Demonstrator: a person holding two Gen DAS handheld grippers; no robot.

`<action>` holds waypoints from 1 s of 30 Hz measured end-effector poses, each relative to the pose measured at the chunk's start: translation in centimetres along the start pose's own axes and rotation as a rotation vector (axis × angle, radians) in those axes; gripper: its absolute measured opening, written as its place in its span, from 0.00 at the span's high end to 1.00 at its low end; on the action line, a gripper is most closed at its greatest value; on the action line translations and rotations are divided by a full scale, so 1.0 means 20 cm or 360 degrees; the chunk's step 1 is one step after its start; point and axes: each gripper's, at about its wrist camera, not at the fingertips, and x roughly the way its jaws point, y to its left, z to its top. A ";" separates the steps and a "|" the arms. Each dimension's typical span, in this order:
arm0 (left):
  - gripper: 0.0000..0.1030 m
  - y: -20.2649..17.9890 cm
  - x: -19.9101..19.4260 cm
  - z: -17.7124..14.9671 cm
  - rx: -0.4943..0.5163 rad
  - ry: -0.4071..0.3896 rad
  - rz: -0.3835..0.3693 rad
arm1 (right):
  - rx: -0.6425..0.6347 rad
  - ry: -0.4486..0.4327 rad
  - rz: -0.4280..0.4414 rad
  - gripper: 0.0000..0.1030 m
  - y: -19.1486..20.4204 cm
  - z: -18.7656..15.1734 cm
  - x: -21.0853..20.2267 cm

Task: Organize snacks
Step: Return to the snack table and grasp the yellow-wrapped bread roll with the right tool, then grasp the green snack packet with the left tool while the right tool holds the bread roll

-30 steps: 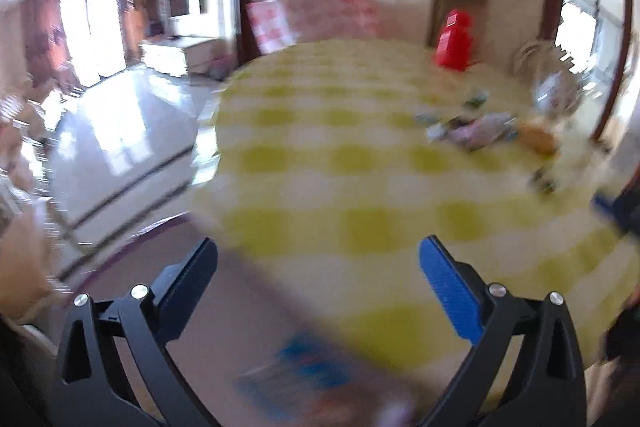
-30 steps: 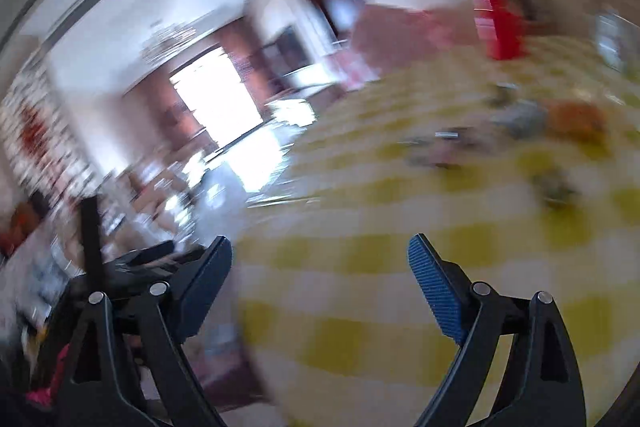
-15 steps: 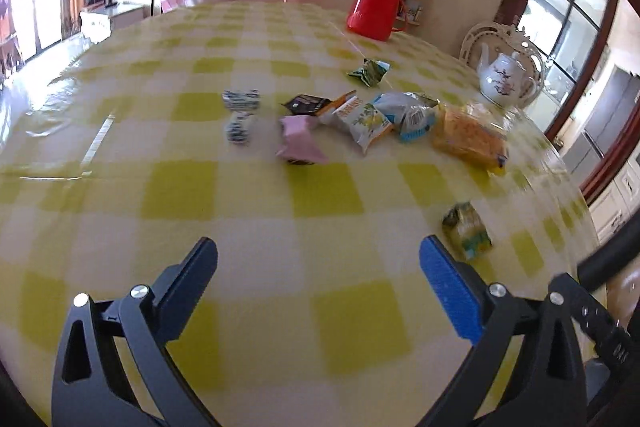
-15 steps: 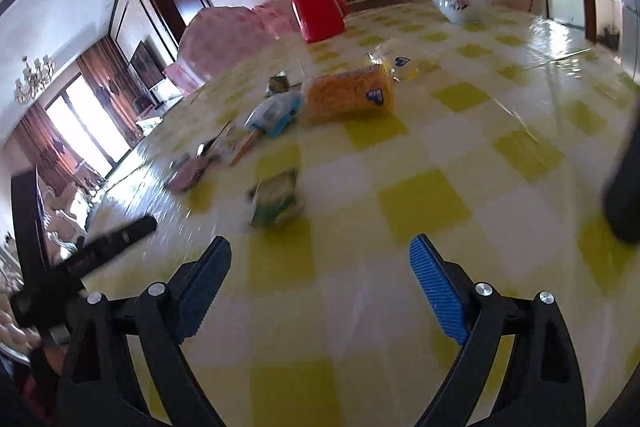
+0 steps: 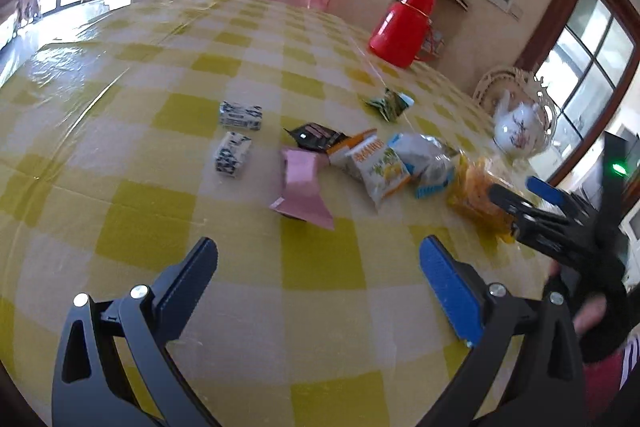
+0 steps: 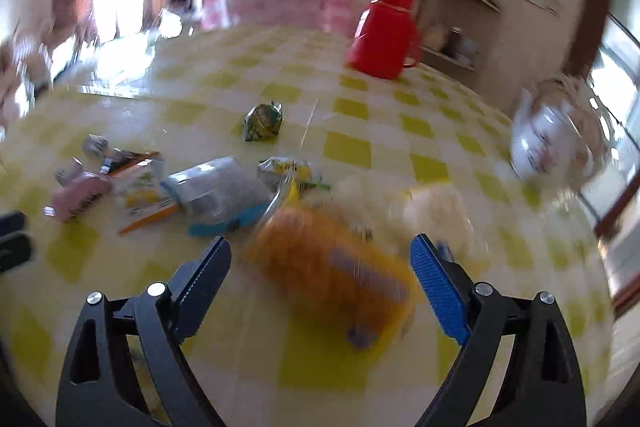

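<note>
Two grippers hang over the checked table (image 5: 168, 211), both with fingers spread wide and nothing between the pads. The left gripper (image 5: 318, 267) hovers above bare yellow-and-white cloth near the table's close edge, and just beyond its tips lies the pink packet (image 5: 302, 189). Off to its right, the right gripper (image 6: 320, 263) sits low with the orange snack bag (image 6: 332, 267) lying between its open fingers, though the blur there makes it impossible to tell whether either pad touches the bag. In the left view that same gripper shows at the right side, its tips right at the orange bag.

Further in, the middle of the table carries the main cluster: a white and yellow pouch (image 5: 378, 167) beside the pink packet, a silvery bag with a blue end (image 5: 426, 163) next to it, and a dark wrapper (image 5: 316, 135) just behind. Two small blue-and-white cartons (image 5: 236, 137) sit apart to the left of the cluster. A green packet (image 5: 390, 103) lies alone beyond them. Toward the far edge stands the red thermos (image 5: 402, 27), and at the far right a white teapot (image 5: 518, 127).
</note>
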 end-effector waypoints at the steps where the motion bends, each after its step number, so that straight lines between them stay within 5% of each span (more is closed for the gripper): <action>1: 0.02 0.02 0.01 0.01 -0.0027 0.0007 -0.0009 | -0.0003 0.0032 0.0024 0.14 0.00 0.02 0.03; 4: 0.02 0.05 0.01 0.02 -0.0088 0.0017 -0.0027 | 0.0055 0.0237 0.0202 0.14 -0.04 0.04 0.18; 11: 0.02 0.06 0.01 0.02 -0.0117 0.0029 -0.0032 | -0.0096 0.0391 0.0169 0.15 0.08 -0.19 0.05; 17: 0.02 -0.03 -0.04 -0.01 0.0087 -0.0034 -0.0094 | 0.0226 0.0352 0.0136 0.14 0.02 -0.23 0.09; 19: 0.02 -0.07 -0.05 -0.02 0.0166 -0.0030 -0.0136 | 0.0246 0.0309 0.0094 0.22 0.04 -0.25 0.06; 21: 0.02 -0.10 -0.05 -0.04 0.0210 -0.0015 -0.0172 | 0.0270 0.0265 0.0079 0.50 0.07 -0.30 -0.01; 22: 0.02 -0.11 -0.04 -0.04 0.0234 -0.0002 -0.0192 | 0.0268 0.0247 0.0055 0.52 0.07 -0.32 -0.04; 30: 0.02 -0.42 -0.04 -0.19 0.0545 0.0171 -0.0416 | 0.0777 0.0073 0.0047 0.53 -0.08 -0.51 -0.29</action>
